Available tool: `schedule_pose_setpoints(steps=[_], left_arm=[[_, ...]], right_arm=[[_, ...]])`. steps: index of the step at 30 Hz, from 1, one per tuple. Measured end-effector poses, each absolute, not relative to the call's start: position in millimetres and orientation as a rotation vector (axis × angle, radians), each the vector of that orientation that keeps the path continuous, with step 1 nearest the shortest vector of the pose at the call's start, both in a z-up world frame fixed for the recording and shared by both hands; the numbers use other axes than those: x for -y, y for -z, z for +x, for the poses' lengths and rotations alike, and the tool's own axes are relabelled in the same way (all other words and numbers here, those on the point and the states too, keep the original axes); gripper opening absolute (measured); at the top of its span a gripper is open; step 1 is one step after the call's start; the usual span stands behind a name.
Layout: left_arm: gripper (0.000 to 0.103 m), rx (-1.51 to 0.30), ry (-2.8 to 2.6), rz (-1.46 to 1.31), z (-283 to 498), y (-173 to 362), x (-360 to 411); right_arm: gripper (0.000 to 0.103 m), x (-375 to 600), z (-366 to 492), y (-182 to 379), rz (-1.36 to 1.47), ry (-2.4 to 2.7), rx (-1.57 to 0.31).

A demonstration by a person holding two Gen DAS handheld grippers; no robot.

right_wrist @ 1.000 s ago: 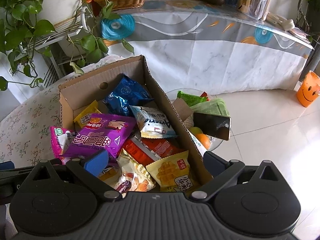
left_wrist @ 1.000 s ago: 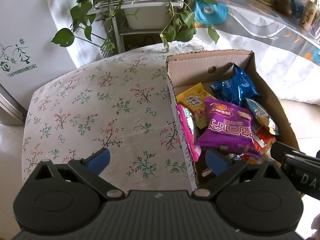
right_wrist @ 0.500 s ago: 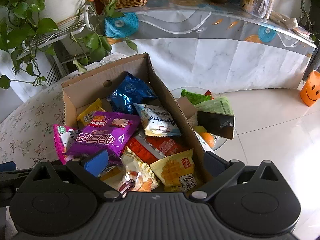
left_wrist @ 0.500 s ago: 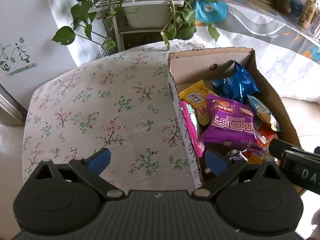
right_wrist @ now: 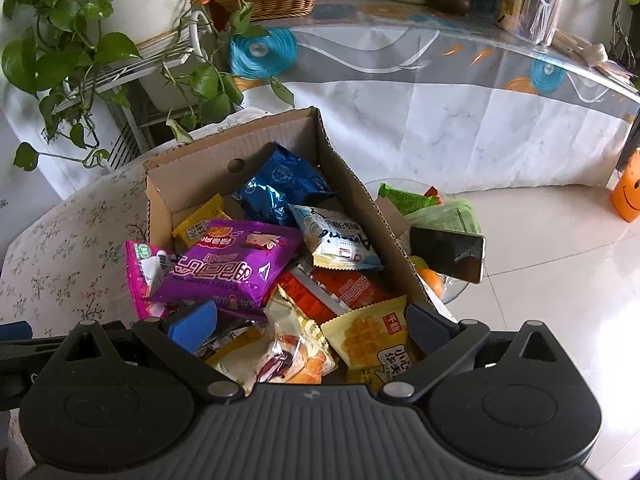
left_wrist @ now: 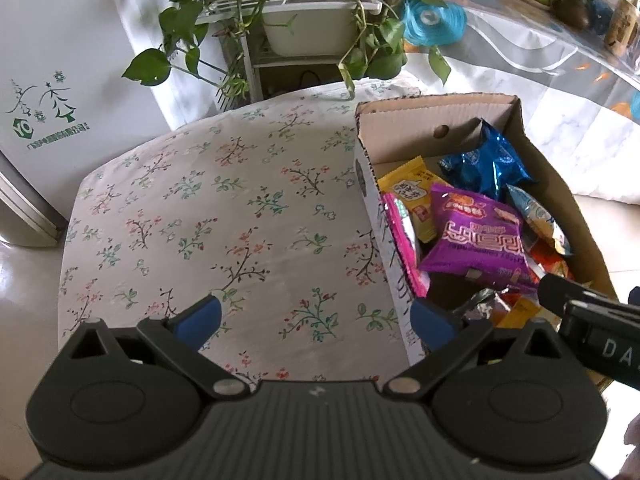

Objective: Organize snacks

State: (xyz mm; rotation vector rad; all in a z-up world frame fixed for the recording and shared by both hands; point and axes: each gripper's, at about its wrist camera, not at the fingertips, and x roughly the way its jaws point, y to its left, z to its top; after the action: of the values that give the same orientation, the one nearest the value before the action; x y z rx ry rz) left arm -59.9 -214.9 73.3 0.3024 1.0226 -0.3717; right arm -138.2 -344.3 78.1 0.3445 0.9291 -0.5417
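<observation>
Both wrist views have shifted slightly since the earlier frames: the cardboard box (left_wrist: 560, 184) now sits lower and further right in the left view, more of the floral tablecloth (left_wrist: 224, 216) showing.

Left gripper (left_wrist: 316, 316): blue-padded fingers spread wide, nothing between them; it hangs over the cloth's near edge, its right finger beside the box's white printed side wall.

Right gripper (right_wrist: 308, 322): fingers equally wide apart and empty, hanging over the box's near end. Its left pad overlaps a crinkled silver foil edge; contact cannot be told.

Box: corrugated, open-topped, rectangular, with a round hole in the far wall; it stands at the cloth's right edge. Contents, all glossy crimped pouches: purple packet (right_wrist: 232, 268) on top toward the left wall; pink packet (right_wrist: 140, 276) upright against that wall; yellow packet (right_wrist: 200, 220) and shiny blue foil packet (right_wrist: 280, 188) at the far end; white-blue packet (right_wrist: 336, 240) by the right wall; red wrappers (right_wrist: 340, 288) mid-box; yellow waffle-print packet (right_wrist: 376, 344) and clear-windowed pastry packet (right_wrist: 288, 356) at the near end.

Outside the right wall: dark flat phone (right_wrist: 448, 254) on a glass dish with green packets.
</observation>
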Motion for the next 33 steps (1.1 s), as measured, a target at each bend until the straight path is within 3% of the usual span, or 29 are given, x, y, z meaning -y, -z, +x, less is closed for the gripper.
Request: schedule_pose_setpoints(steps=[33], left_arm=[[0.1, -0.963, 0.321, 0.338, -98, -78, 121]], right_arm=[[0.103, 261, -155, -79, 0.165, 0.429, -0.91]])
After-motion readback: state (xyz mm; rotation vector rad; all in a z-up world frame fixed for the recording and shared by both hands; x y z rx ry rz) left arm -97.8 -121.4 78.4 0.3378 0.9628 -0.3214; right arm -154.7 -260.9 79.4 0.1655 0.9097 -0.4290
